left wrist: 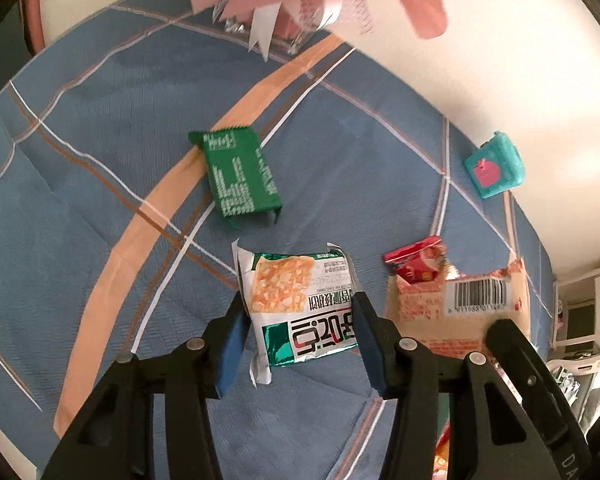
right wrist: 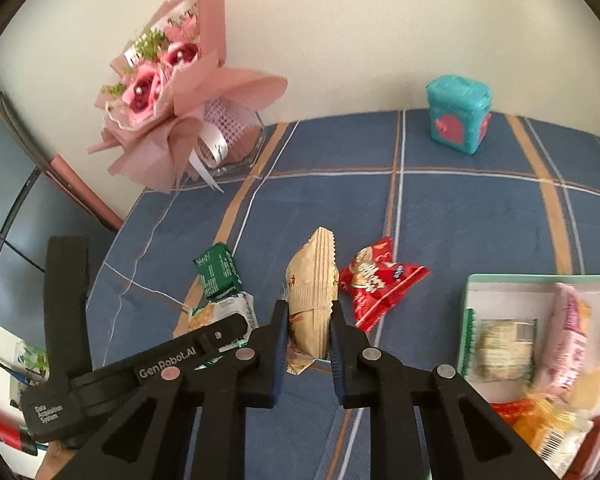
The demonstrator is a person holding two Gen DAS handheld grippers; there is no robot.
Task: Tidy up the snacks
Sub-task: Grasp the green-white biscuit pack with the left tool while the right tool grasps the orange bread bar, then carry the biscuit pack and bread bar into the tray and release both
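Note:
My left gripper (left wrist: 298, 302) points down at the blue plaid tablecloth (left wrist: 100, 208), and its blue pads press both sides of a white-and-green cracker packet (left wrist: 300, 308). My right gripper (right wrist: 309, 308) is shut on a beige ridged snack packet (right wrist: 314, 280), which stands on edge just above the cloth. That beige packet (left wrist: 460, 300) shows its barcode in the left wrist view. A green packet (left wrist: 240, 172) (right wrist: 218, 274) and a red packet (left wrist: 416, 266) (right wrist: 376, 280) lie loose on the cloth beyond the grippers.
A shallow box with a green rim (right wrist: 466, 320) at the right holds several snacks. A teal tin (right wrist: 458, 114) stands near the wall at the table's far edge. A pink bouquet (right wrist: 160, 92) in a glass vase occupies the far left corner.

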